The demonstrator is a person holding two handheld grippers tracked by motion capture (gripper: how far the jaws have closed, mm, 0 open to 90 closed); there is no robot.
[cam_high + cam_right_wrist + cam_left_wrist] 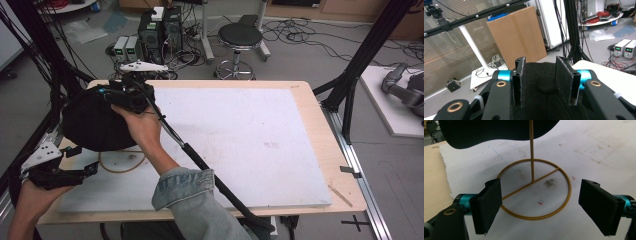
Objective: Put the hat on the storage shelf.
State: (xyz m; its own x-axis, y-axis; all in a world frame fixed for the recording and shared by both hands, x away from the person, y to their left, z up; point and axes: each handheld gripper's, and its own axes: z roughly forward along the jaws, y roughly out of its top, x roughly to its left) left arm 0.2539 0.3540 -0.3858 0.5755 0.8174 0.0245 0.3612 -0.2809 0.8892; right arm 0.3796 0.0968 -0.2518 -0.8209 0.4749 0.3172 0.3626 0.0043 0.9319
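A black hat [92,122] sits on top of a thin gold wire stand [532,157], whose ring base [122,165] lies on the white mat. My right gripper [111,93] rests on the hat's crown. In the right gripper view its jaws [540,75] stand a little apart on either side of the crown button [546,87], and the pads do not squeeze the fabric. My left gripper [82,160] is held low at the table's near left, open wide [541,207], facing the ring base with nothing between its pads.
The white mat [240,140] covers most of the wooden table [320,115]. The right gripper's black cable [200,160] runs diagonally across the mat. Beyond the far edge are a black stool [240,37], a computer tower [160,27] and power supplies [127,47].
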